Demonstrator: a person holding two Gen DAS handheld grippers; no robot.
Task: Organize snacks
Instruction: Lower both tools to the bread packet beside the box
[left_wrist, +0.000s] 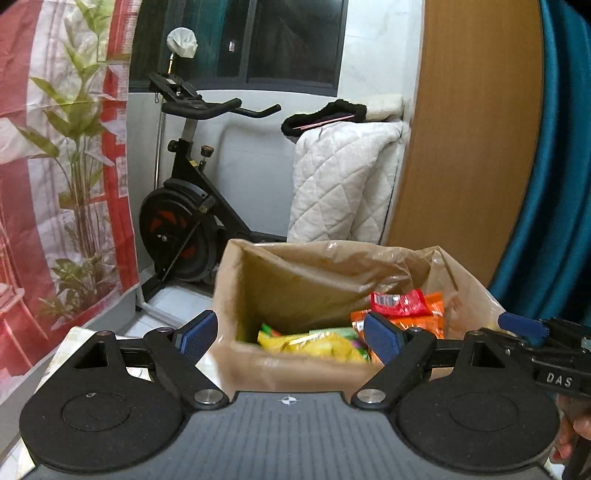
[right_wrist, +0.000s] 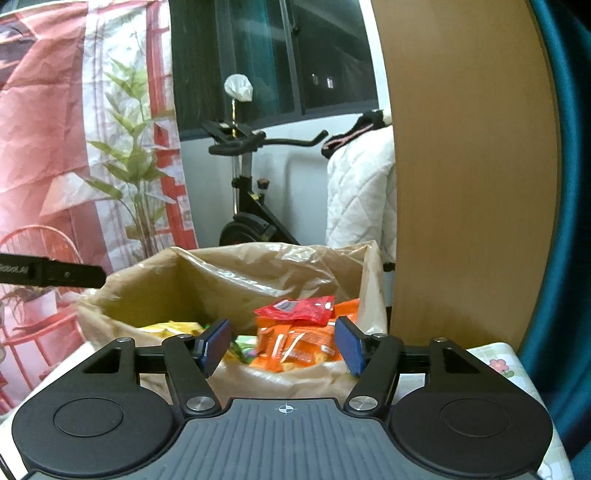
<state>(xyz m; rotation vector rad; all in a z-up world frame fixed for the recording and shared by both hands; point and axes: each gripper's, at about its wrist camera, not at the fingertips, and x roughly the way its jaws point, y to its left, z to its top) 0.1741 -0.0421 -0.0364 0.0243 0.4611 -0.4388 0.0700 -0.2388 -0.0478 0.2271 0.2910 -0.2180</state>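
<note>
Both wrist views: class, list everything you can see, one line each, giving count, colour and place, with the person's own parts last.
box: one, brown, plastic-lined, on the table, ahead of both tongs
snack packets: several, red, orange, yellow, green, inside the box
exercise bike: one, black, behind the box
quilt: one, white, right of the bike
panel: one, wooden, at right
left tongs: open, empty
right tongs: open, empty

Two wrist cams, both close on the box (left_wrist: 295, 373), aimed slightly down.
Left view sits left of the right; both share box, snacks (right_wrist: 295, 343), exercise bike (left_wrist: 184, 221) behind.
</note>
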